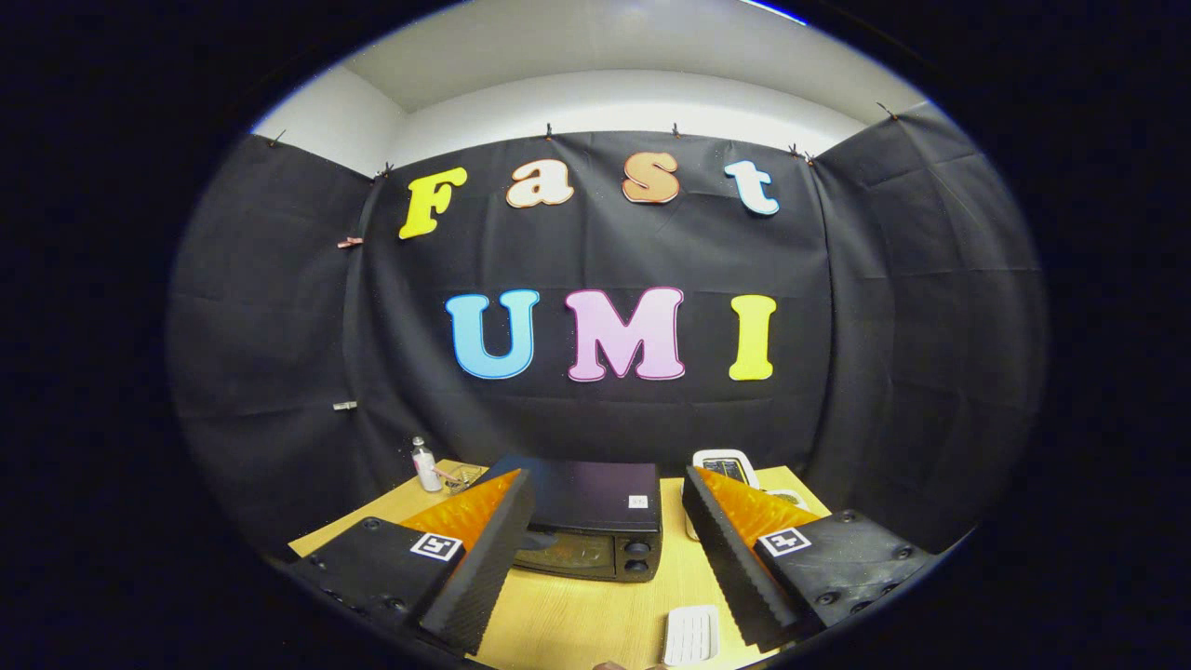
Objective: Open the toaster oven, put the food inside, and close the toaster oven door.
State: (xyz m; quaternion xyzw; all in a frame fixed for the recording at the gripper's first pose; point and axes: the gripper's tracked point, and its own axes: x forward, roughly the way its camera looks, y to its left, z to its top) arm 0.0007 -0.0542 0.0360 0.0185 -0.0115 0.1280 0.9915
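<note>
- Black cloth walls close the booth on three sides, with a white wall and ceiling above them, and a pale wooden worktop (568,619) fills the floor of the scene.
- At the far left corner of the worktop stands a small white bottle with a grey cap (426,465), upright, with a small clear dish (462,477) just beside it; what lies in the dish is too small to tell.
- Black toaster oven (586,526) with a dark glass door and two round knobs down its right side sits near the middle of the worktop, beyond the fingers and between them; its door is shut.
- Claw (605,549) hangs above the worktop with its fingers wide apart, holding nothing.
- Nearer than the oven, just beside the right finger, lies a small white ribbed rectangular piece (691,635), flat on the wood.
- Behind the right finger stands a white device with a dark screen (726,465), near the back wall.
</note>
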